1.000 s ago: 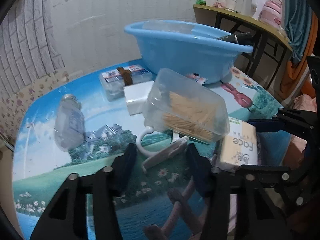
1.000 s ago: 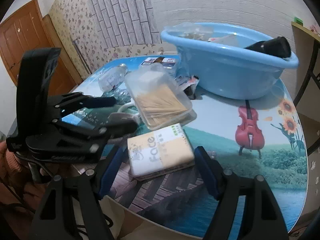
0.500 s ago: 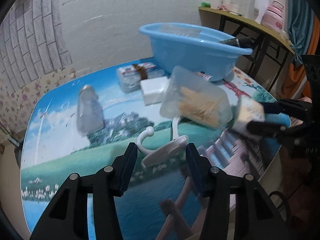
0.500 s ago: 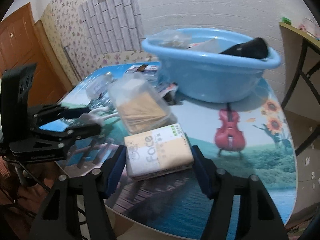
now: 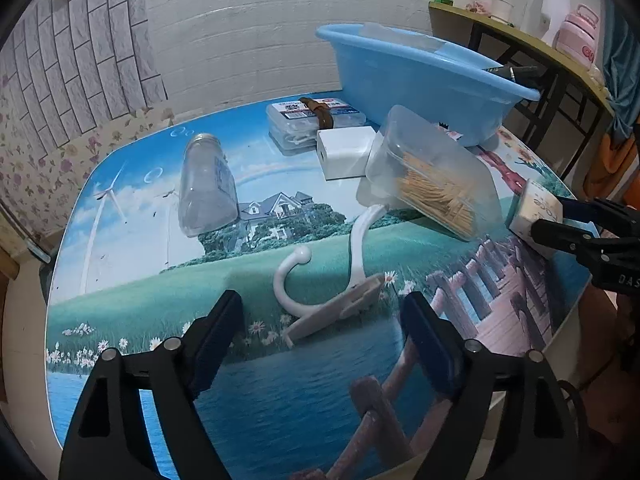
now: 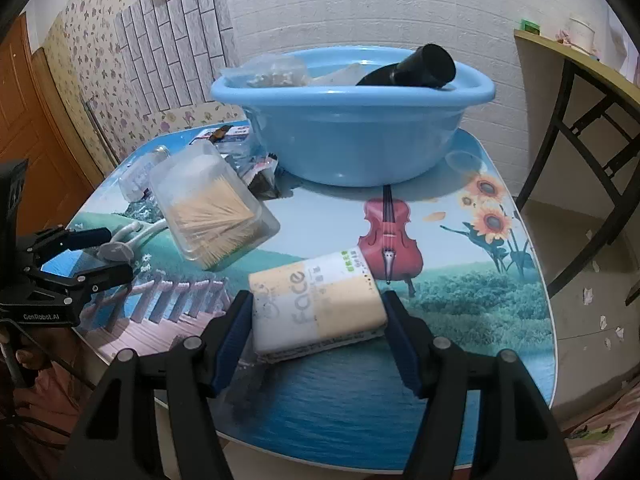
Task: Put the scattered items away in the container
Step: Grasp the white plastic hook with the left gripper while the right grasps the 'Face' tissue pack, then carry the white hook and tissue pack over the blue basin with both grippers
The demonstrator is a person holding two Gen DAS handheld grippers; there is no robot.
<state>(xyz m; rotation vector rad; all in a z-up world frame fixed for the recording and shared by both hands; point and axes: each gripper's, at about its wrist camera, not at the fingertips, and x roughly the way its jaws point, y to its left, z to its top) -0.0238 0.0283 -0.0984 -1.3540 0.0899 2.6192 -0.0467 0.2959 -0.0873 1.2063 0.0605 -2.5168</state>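
A tissue pack (image 6: 316, 308) printed "Face" sits squeezed between the pads of my right gripper (image 6: 316, 308), tilted just above the table's near edge; the left wrist view shows this pack (image 5: 536, 204) in the right gripper (image 5: 548, 220). My left gripper (image 5: 322, 308) is opening, its jaws wide. A white plastic hook (image 5: 356, 248) lies on the table between and just ahead of the fingertips, untouched. The blue basin (image 6: 352, 152) stands at the back, holding a black cylinder (image 6: 420, 68) and a clear bag (image 6: 276, 72).
A clear toothpick box (image 5: 432, 184) leans by the hook. On the picture-printed table (image 6: 460, 288) also lie a glass jar (image 5: 206, 184), a white charger block (image 5: 344, 152) and a clear flat box (image 5: 312, 120). A side table (image 5: 520, 36) stands right.
My left jaws have spread wide around the white hook. The right jaws have closed a little onto the tissue pack, which now sits tilted off the table. Both hands shifted slightly sideways.
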